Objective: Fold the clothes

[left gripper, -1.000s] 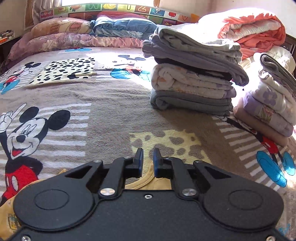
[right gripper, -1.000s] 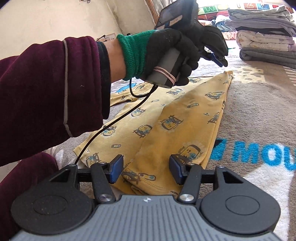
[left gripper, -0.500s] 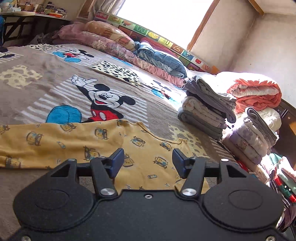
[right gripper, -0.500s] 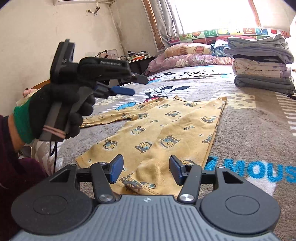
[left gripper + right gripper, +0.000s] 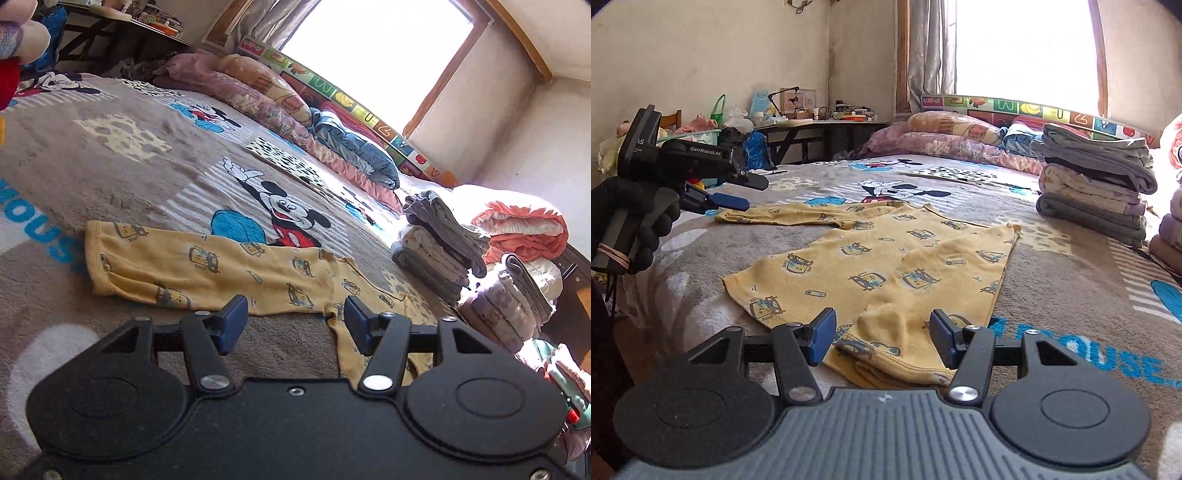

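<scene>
A yellow shirt point(image 5: 886, 254) lies on the blanket point(image 5: 1071, 280) in the middle of the right wrist picture, one sleeve point(image 5: 177, 258) stretched toward the left. The right gripper point(image 5: 882, 338) is spread apart, with the shirt's folded hem between its blue pads, not pinched. The left gripper point(image 5: 291, 319) is spread apart too, holding nothing. A gloved hand point(image 5: 628, 221) holds it at the left edge. Folded clothes point(image 5: 1093, 188) sit stacked at the right.

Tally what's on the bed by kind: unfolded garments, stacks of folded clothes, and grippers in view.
Unfolded garments: 1, the yellow shirt
Folded stacks: 2, grey-topped stack, lilac stack
Grippers: 2, left gripper, right gripper
Total: 5
</scene>
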Tool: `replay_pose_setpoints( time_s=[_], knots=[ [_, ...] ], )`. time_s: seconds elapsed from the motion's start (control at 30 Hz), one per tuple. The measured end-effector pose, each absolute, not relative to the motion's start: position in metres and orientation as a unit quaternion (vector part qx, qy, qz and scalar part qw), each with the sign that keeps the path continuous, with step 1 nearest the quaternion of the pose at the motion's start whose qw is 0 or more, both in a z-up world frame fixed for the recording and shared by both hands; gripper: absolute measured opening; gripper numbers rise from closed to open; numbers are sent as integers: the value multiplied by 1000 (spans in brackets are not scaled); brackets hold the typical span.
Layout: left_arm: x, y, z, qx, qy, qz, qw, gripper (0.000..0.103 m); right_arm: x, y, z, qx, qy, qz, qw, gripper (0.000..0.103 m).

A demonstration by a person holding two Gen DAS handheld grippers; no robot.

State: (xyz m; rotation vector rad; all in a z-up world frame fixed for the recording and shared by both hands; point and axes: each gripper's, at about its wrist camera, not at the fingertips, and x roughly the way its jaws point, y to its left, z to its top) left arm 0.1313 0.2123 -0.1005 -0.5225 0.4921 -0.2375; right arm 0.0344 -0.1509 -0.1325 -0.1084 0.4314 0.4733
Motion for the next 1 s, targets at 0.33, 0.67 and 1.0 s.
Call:
replay_pose_setpoints(
  time_s=[0.33, 0.67, 1.0],
  knots=[
    [123, 229, -95, -269, 225, -119, 929, 57, 44, -111, -152, -88, 253, 257, 928, 65],
    [129, 269, -120, -353, 257, -15, 900, 57, 37, -117, -143, -52, 243, 273, 929, 68],
    [109, 313, -126, -440, 212, 100, 867, 56, 54, -187, -136, 178, 238, 239, 924, 69]
  ],
)
